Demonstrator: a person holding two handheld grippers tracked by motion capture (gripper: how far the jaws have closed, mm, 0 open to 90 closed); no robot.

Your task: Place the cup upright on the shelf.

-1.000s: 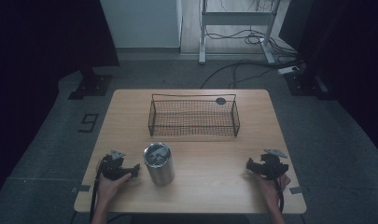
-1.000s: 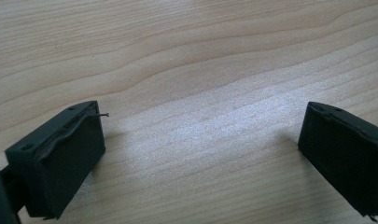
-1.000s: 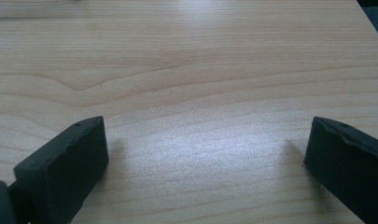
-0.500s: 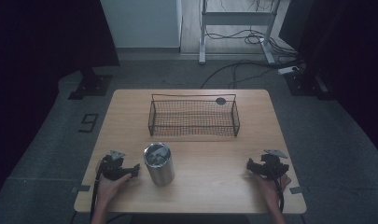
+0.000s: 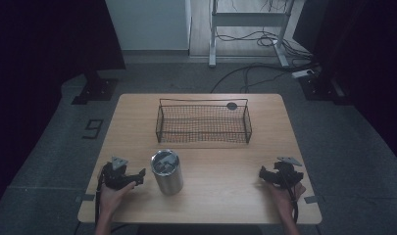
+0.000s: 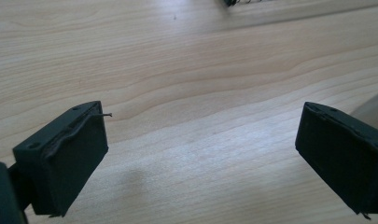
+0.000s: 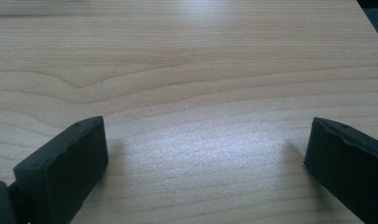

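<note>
A steel tumbler (image 5: pixel 166 171) stands upright on the wooden table (image 5: pixel 220 205), near the front left. Behind it sits a black wire basket (image 5: pixel 204 123) with nothing visible inside. My left gripper (image 5: pixel 137 175) rests on the table just left of the tumbler, a small gap apart. Its jaws stand wide open over bare wood, as the left gripper (image 6: pixel 200 140) view confirms. At the front right of the table lies my right gripper (image 5: pixel 262 174), also (image 7: pixel 205 149) wide open with only wood between its jaws.
A small dark round spot (image 5: pixel 231 105) lies on the table behind the basket's right end. Cables (image 5: pixel 255 73) and a metal stand (image 5: pixel 245 19) are on the floor beyond the table. A black stand base (image 5: pixel 94 90) sits at the far left.
</note>
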